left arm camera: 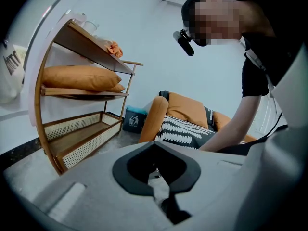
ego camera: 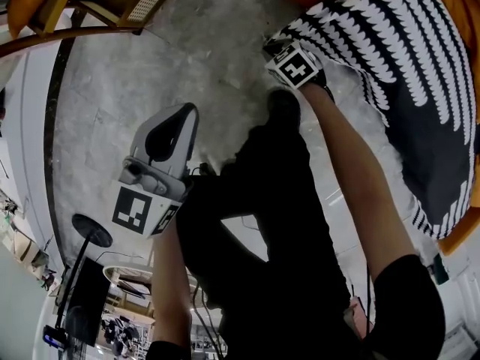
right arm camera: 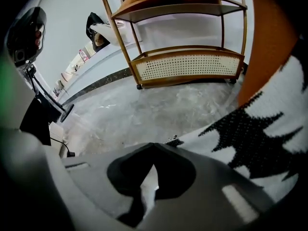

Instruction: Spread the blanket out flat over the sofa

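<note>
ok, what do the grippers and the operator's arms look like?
Left gripper and right gripper: light grey moulded shells, black teardrop-shaped jaw pads, each with a cube of black-and-white square markers. Black short sleeves, forearms bare.

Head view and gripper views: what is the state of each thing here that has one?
blanket: draped over the sofa, edge pinched
right gripper: shut on the blanket's edge
left gripper: shut, holding nothing
sofa: partly covered by the blanket
orange cushions: lying on the rack's middle shelf
</note>
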Demonstrator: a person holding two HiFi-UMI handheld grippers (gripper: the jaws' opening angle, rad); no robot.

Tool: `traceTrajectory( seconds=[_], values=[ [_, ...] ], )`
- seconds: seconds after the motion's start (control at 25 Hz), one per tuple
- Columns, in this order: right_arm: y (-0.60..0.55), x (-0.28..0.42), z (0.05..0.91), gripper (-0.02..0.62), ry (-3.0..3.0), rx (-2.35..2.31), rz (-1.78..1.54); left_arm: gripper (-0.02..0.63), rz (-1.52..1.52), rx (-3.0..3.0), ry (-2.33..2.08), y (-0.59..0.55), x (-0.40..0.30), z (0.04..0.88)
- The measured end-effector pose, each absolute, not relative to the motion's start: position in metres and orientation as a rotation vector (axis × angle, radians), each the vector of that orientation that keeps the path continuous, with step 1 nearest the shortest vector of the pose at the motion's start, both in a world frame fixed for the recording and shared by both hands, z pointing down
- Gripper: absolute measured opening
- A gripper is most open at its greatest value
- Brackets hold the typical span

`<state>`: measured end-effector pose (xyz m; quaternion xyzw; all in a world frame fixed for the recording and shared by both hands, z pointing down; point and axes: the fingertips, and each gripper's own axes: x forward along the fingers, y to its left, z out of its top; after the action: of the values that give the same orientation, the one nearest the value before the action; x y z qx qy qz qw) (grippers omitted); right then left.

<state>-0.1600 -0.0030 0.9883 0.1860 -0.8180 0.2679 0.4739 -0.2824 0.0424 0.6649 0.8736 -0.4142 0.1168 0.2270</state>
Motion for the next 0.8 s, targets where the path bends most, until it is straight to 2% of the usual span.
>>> traceTrajectory(
  seconds=[0.16, 0.4, 0.8],
  values=[
    [0.0, -0.162, 0.978, 0.006, -1.995, 0.457, 0.692, 0.009, 0.32, 2.384, -1.132, 0.043, -0.278, 0.649],
    [-0.002, -0.153, 0.927, 0.014, -1.97, 0.482, 0.55, 0.009, 0.346, 2.344, -1.127, 0.05, -0.274, 0.593],
    [0.001, -0.136, 0.824, 0.03, -1.992, 0.582, 0.672, 0.009, 0.373, 2.278, -1.144, 0.053, -0.261, 0.488]
  ],
)
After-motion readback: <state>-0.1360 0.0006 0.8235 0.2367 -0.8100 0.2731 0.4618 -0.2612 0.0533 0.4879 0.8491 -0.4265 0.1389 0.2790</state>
